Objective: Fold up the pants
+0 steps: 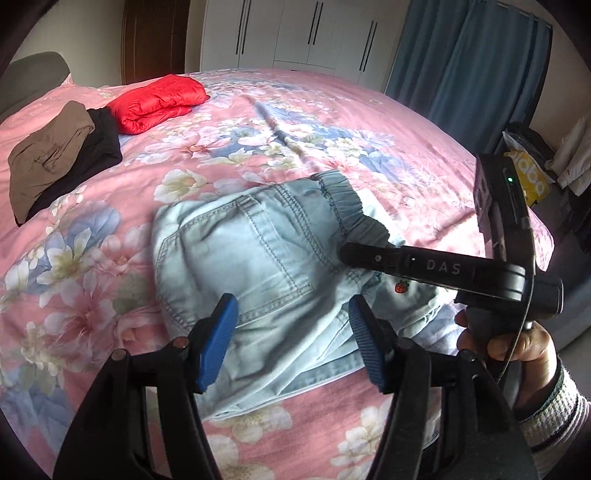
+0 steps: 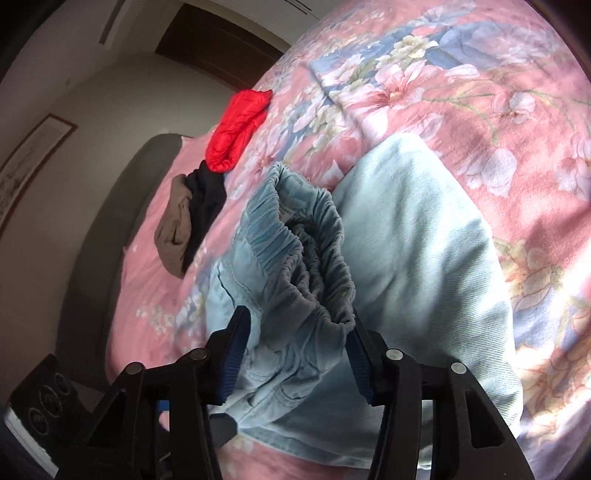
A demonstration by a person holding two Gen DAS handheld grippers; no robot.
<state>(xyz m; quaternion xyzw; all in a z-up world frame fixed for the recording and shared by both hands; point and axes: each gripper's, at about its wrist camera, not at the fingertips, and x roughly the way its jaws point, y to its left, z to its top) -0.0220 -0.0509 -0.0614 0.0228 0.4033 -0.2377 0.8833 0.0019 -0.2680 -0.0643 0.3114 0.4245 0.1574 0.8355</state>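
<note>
Light blue denim pants [image 1: 251, 254] with an elastic waistband [image 1: 347, 206] lie folded in a bundle on the pink floral bedspread [image 1: 258, 122]. My left gripper [image 1: 291, 314] is open, its blue pads hovering just above the pants near the back pocket. My right gripper [image 2: 295, 332] has its jaws open around the bunched waistband [image 2: 310, 258], with cloth between the pads. Seen from the left wrist view, the right gripper's fingers [image 1: 365, 254] lie at the waistband, held by a hand [image 1: 517, 339].
A red puffer jacket [image 1: 159, 101], a black garment [image 1: 99, 147] and a brown garment [image 1: 48, 155] lie folded at the far left of the bed. White wardrobes [image 1: 303, 33] and blue curtains [image 1: 472, 62] stand behind. A dark headboard [image 2: 122, 206] borders the bed.
</note>
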